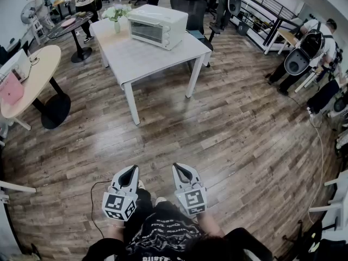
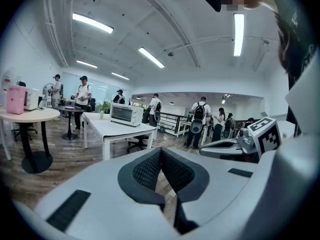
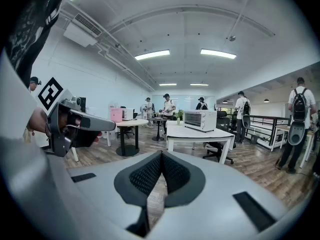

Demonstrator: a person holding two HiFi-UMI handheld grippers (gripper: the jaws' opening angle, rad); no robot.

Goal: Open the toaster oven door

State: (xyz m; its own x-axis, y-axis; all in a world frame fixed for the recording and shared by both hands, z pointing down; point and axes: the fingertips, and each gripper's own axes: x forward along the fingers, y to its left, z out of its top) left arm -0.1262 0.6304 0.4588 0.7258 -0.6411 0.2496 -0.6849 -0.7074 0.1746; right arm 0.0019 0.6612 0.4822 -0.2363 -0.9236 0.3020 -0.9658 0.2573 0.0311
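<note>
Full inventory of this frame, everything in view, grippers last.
toaster oven: one, white, door closed, far end of white table
white table: one, mid-room
potted plant: one, green, on the white table beside the oven
round table: one, light wood, left
pink box: one, on the round table
office chair: one, black, behind the white table
bystanders: several, room edges
floor: wood planks
left gripper: grey, shut, empty, far from the oven
right gripper: grey, shut, empty, alongside

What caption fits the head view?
Shut left gripper and shut right gripper, far from the closed toaster oven on its table.
</note>
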